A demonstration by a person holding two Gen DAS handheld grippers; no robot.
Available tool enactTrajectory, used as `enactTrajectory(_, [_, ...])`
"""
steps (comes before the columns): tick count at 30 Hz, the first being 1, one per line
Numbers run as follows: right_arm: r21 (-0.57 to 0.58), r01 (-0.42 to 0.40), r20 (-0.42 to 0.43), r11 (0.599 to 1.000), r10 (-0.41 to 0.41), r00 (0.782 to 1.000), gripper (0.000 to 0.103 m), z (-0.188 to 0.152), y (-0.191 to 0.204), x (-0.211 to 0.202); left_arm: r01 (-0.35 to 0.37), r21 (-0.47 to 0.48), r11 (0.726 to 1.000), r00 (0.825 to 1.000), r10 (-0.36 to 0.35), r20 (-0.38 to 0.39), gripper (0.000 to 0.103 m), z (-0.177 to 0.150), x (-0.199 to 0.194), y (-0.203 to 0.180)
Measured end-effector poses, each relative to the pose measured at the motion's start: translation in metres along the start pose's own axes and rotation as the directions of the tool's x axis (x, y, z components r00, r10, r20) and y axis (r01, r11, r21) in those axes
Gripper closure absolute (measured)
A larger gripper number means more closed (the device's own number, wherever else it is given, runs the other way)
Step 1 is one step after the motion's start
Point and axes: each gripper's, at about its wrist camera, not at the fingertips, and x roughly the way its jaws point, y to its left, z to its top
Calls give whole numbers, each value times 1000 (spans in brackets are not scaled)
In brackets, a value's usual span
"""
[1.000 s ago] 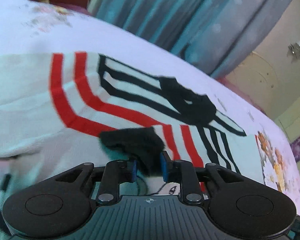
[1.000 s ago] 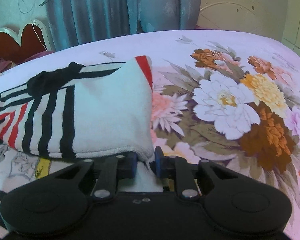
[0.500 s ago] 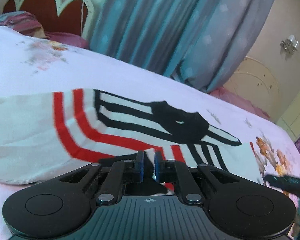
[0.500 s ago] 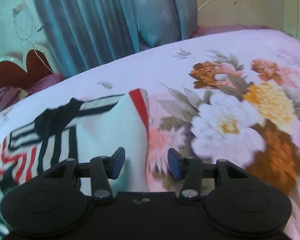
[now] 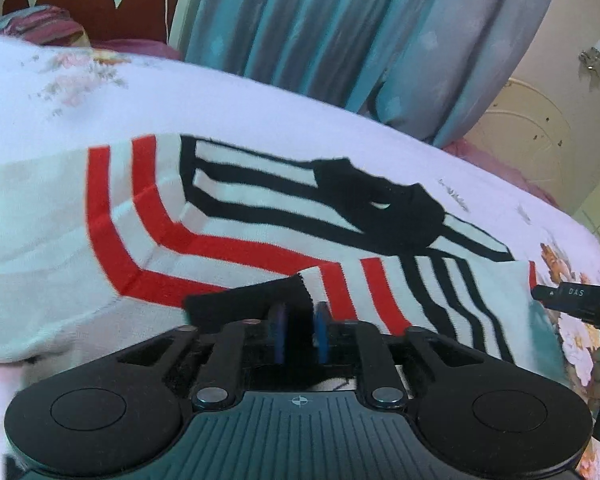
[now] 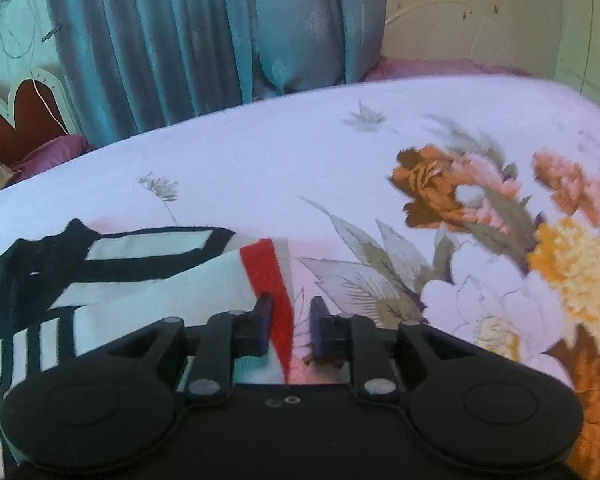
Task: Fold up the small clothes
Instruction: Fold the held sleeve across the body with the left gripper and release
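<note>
Striped knit garment [image 5: 228,216] lies flat on the bed [image 5: 260,108], white with red and black bands, its long axis running left–right across the left wrist view. A black collar or neck opening [image 5: 380,208] sits toward the far right part of it.

Left gripper [image 5: 299,334]: jaws opening, pads a narrow gap apart. A black cuff or hem flap [image 5: 244,300] of the garment lies at the fingertips; dark fabric shows between the pads, but I cannot tell whether they press on it. Reads as a release in progress.

Right gripper [image 6: 288,330]: jaws closing. The red-banded edge [image 6: 266,272] of the garment runs between the pads, nearer the left pad; no squeeze visible yet. This edge is the garment's right-hand end, with bare floral sheet [image 6: 480,240] beyond it.

Key relation — the garment's bulk lies to the left of the right gripper and straight ahead of the left gripper. The right gripper is at the end edge; the left is at the near long side. Judgement: a fold carrying the right end over toward the left, along the long axis, would fall to the right hand.

Risk: edge is thin and off-centre in the right gripper — could slip out on closing.
</note>
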Motion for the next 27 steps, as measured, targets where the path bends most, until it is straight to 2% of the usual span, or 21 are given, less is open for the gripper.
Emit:
enactTrajectory(1, [-20,-15,15,1000,15,1000,76,-3,4,-10,-10,0,1000,1000,10,14,42,0,-7,2])
enactTrajectory(2, [-48,-43,30,998,45,999,72,-9,11,-23,-30,-4,1000,999,31,36,21,-1,-17,6])
enactTrajectory(3, [-73,-68,33,995,70,997,68,-13,17,-30,-50,-8,999,997,50,66,18,-2,-27,12])
enactTrajectory(4, [-96,-90,34,991,94,995,68,-20,25,-39,-62,-5,998,994,62,86,18,-3,-36,17])
enactTrajectory(6, [-142,-127,34,982,133,990,69,-37,44,-57,-76,-3,997,995,76,70,18,-4,-47,30])
enactTrajectory(9, [-170,-195,12,966,200,980,61,-57,71,-75,-121,-66,990,991,125,54,18,-9,-67,63])
enactTrajectory(13, [-187,-288,-19,939,290,957,60,-73,113,-95,-201,-165,966,976,213,55,18,-21,-96,117])
enactTrajectory(17, [-226,-356,-45,907,356,933,59,-83,153,-109,-269,-321,908,954,297,40,18,-33,-122,182])
enactTrajectory(21, [-260,-389,-59,884,388,920,58,-93,190,-119,-324,-458,828,924,381,36,18,-43,-143,241])
enactTrajectory(24, [-277,-401,-70,873,398,915,57,-98,210,-121,-337,-530,778,906,422,43,18,-46,-148,277])
enactTrajectory(27, [-287,-406,-79,868,401,913,57,-102,224,-119,-314,-583,749,899,433,72,20,-44,-149,304])
